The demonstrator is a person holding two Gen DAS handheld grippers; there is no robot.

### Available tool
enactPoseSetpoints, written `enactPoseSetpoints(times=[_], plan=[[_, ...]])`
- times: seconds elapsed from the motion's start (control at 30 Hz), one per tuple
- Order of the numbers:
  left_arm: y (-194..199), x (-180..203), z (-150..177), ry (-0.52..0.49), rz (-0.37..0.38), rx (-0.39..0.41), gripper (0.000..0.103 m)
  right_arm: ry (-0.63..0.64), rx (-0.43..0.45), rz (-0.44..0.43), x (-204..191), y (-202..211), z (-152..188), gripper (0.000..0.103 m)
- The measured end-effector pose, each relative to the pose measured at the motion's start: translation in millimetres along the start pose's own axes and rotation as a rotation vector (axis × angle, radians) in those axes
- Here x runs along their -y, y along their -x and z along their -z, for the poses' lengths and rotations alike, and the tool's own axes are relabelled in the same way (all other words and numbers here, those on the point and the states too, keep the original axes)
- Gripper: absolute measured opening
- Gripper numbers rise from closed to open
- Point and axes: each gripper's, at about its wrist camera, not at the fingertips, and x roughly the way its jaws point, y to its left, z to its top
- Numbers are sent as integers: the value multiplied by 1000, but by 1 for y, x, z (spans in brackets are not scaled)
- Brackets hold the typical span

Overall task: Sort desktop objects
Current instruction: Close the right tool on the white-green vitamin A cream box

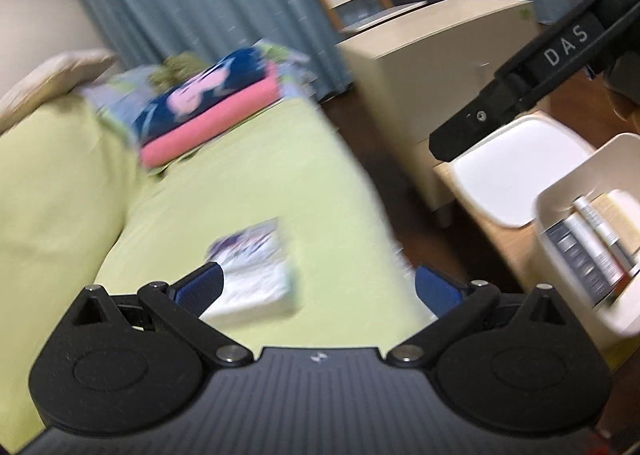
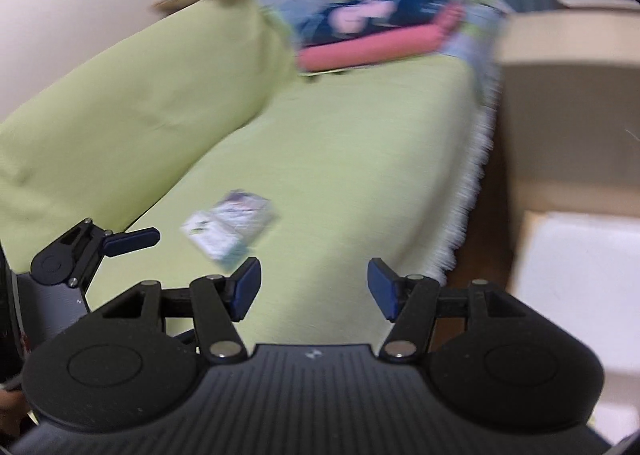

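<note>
Plainly, what matters here is the small printed packet [image 1: 256, 275] lying flat on the green-covered sofa seat [image 1: 248, 175], since it is the one loose thing within reach. In the left wrist view it sits just ahead of the left claw [image 1: 318, 289], close by that claw's left pad and off-centre toward it; its long axis runs slantwise, from near-left to far-right. In the right wrist view the same packet [image 2: 230, 229] lies ahead and to the left of the right claw [image 2: 314, 289], farther off. Both claws stand open with nothing between the pads, the left one wide, the right about midway. So the left hand looks nearer. The white storage bin [image 1: 576, 231], already holding tubes and boxes, stands to the right beyond the sofa edge, a likely destination. Both pictures are blurred, so fine detail is uncertain.
</note>
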Motion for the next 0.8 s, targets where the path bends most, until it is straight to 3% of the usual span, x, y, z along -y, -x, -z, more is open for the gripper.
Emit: enactPoseSetpoints(times=[0.23, 0.3, 0.57, 0.8], plan=[[-12, -75, 35, 50, -28, -44, 103, 282, -76, -103, -81, -70, -7, 55], [-15, -87, 44, 54, -25, -50, 103, 342, -98, -94, -94, -86, -5, 50], [-38, -103, 55, -15, 33, -55, 103, 514, -124, -24, -118, -130, 4, 49], [-55, -101, 62, -17, 52, -58, 103, 515, -144, -9, -119, -157, 7, 48]])
